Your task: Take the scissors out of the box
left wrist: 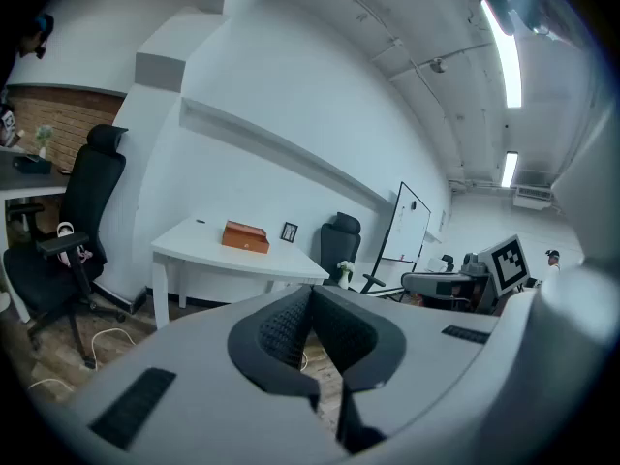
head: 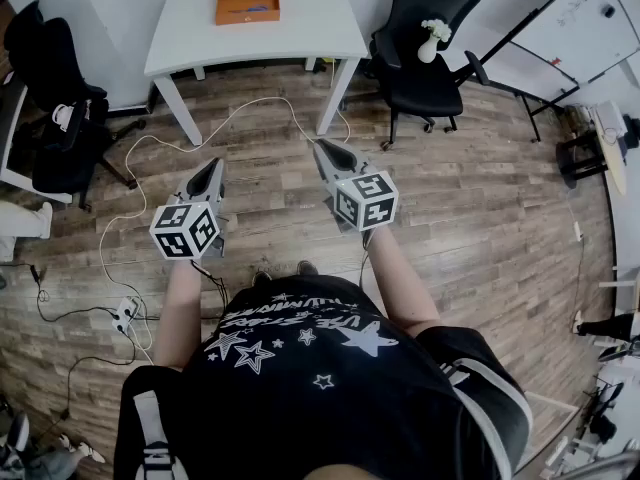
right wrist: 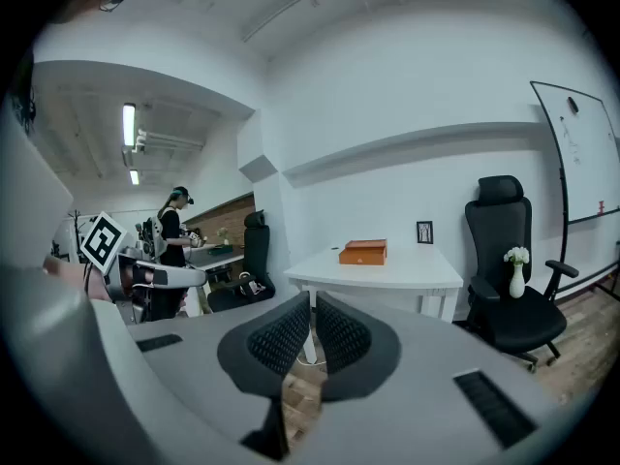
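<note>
Facing 1 table (head: 290, 30) w/ 1 orange box (head: 247, 0).

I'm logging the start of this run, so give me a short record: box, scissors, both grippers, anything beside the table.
box: orange, on white table
scissors: not in sight
left gripper: shut, empty, short of table
right gripper: shut, empty, short of table
chair: black, right of table, vase of white flowers on it
</note>
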Demonstrator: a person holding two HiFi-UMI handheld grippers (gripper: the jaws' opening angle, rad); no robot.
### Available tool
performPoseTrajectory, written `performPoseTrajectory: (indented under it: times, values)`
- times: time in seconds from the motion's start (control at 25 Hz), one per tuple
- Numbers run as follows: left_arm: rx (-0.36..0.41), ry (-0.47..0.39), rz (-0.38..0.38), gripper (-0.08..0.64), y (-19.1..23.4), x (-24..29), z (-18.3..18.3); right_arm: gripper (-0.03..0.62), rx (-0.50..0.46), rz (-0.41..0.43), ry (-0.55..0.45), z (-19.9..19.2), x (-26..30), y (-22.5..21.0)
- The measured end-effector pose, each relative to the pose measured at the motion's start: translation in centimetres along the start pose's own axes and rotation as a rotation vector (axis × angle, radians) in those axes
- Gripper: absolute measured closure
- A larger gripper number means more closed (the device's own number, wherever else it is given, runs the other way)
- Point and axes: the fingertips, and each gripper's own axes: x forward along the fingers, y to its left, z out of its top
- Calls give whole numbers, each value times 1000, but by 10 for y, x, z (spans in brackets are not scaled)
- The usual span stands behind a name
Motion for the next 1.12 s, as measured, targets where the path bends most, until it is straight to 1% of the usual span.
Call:
performPoseTrajectory:
  times: [0.48,0.68,0.76,0.96,1.12]
  values:
    - [4,-2,-25,541,10,-12,-2,538,-10,-19,-1,-2,4,21]
    - [-4,5,-18,541,32,-28,-7,537,-44,-46,-3,-4,16,39]
    - [-7,10,-14,541,44,-33,-8,537,-42,-56,-9,-5,22,45]
    - [-6,19,-12,541,71,-43,-11,537,-10,-116,-16,-12,34,54]
    - [-6,33,-23,541,79,-40,-14,535,3,-160,-35,-12,41,51]
